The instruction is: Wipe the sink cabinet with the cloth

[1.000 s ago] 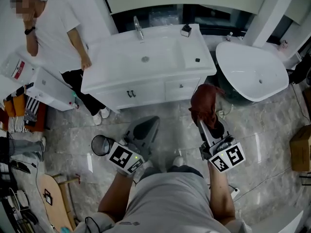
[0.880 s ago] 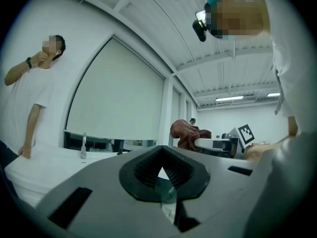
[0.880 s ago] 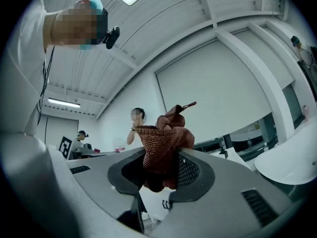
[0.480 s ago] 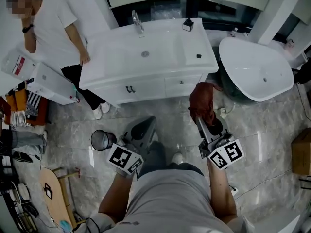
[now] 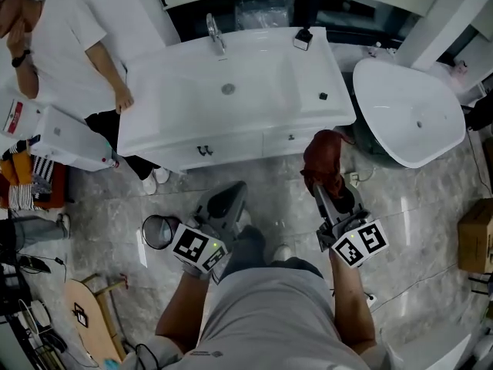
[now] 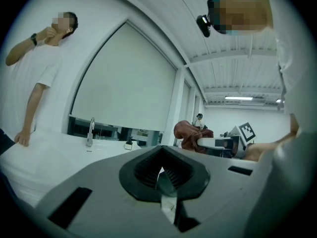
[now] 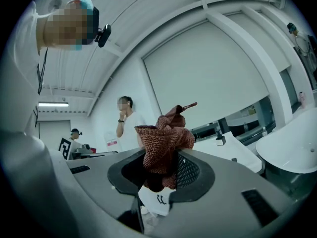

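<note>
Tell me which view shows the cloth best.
The right gripper view: the reddish-brown cloth fills the centre, pinched in the right gripper, weave visible. The head view shows it small, bunched near the sink cabinet. The left gripper view shows a distant lump.

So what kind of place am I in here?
Likely a mock bathroom inside a large hall: a white sink cabinet with a faucet, a freestanding tub beside it, and a high beamed ceiling.

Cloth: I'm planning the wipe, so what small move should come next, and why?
Probably carry the right gripper forward to the cabinet front: its jaws clamp the cloth, which seems to hang just short of the cabinet.
</note>
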A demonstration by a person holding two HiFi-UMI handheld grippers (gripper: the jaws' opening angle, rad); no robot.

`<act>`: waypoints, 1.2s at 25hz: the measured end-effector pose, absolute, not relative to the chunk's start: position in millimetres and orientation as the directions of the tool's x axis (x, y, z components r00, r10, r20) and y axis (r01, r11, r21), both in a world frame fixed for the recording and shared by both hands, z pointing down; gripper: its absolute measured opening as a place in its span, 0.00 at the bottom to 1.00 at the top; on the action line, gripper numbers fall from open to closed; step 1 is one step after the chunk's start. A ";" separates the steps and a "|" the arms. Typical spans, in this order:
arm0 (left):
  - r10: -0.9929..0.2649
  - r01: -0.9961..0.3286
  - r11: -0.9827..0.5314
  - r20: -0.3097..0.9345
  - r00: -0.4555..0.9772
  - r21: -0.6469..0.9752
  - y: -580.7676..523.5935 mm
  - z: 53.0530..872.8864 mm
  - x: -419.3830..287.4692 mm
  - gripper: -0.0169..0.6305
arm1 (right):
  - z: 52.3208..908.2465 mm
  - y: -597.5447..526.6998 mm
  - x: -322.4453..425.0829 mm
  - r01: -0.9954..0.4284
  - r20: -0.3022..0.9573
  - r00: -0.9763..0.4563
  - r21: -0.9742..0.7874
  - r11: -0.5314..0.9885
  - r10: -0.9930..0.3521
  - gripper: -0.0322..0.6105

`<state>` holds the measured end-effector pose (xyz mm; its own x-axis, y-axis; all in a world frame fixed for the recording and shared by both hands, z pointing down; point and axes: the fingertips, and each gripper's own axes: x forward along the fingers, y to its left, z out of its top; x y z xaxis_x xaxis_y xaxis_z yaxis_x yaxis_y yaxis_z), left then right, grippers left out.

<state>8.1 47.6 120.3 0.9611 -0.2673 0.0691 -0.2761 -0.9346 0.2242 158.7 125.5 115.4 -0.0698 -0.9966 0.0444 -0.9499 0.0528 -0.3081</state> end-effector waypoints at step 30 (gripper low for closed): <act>-0.341 -0.372 -0.877 0.154 0.928 0.304 -64.2 167.2 64.0 0.04 | 177.1 -20.7 182.6 -0.877 0.183 -0.281 -0.447 0.174 -0.942 0.24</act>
